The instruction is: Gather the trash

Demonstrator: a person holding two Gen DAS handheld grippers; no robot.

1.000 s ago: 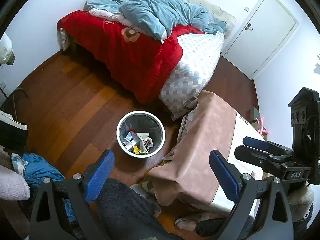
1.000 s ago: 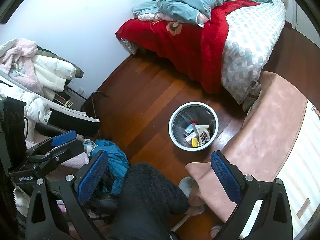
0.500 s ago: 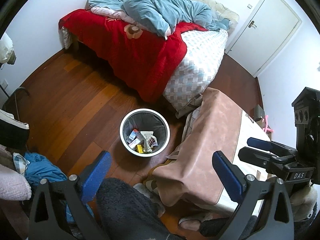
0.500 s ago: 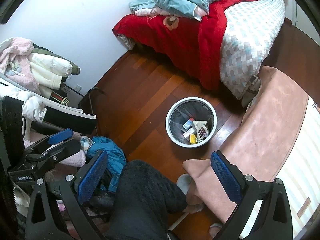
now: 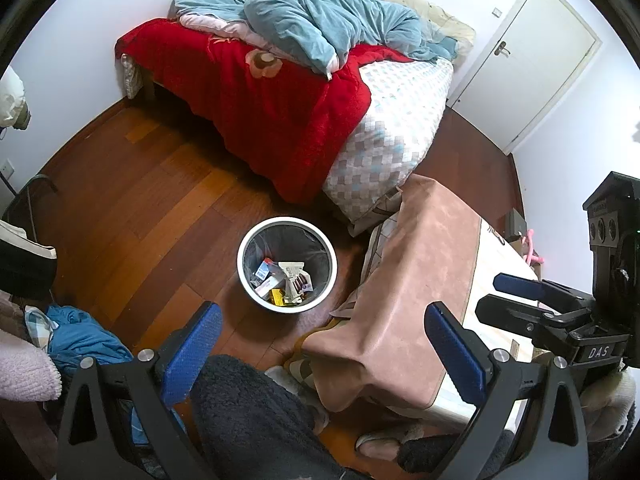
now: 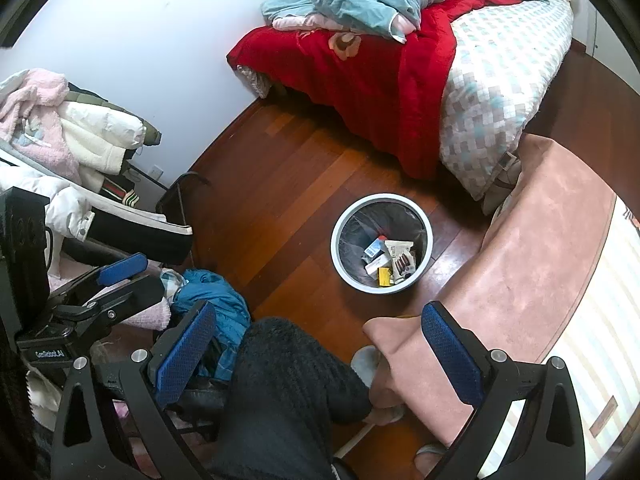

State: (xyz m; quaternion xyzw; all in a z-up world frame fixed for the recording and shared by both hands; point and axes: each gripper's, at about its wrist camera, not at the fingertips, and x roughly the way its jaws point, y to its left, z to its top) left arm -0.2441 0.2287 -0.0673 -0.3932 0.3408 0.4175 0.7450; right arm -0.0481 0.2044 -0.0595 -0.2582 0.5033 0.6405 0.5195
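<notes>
Between the wide-spread blue pads of the left gripper (image 5: 322, 344) nothing is held; the right gripper (image 6: 316, 344) is equally wide apart and empty, and each shows at the edge of the other's view. Both hang high above the person's dark fleece-covered knee (image 5: 256, 412), looking down at the room.

Compared with a second ago, both cameras have drifted slightly: the white trash bin (image 5: 244, 276) sits a little further right and lower in the left view and further right in the right view, while its contents look unchanged. Neither gripper has closed or picked anything up in that time. That suggests the collecting is done or paused, since the trash (image 5: 282, 282) already lies inside the bin and no loose litter is visible on the wooden floor (image 5: 152, 208).

Counted: one bin with a dark liner, holding roughly five or six pieces, among them a small blue-and-white box, a white box, a yellow packet and a wrapper printed with dark biscuits; the exact number cannot be told. One bed (image 5: 400, 136) carries one red blanket and one blue duvet. One table (image 5: 424, 276) under a pink cloth stands just beside the bin. One blue garment (image 6: 216, 292) lies on the floor, and one white door (image 5: 532, 60) is shut.
</notes>
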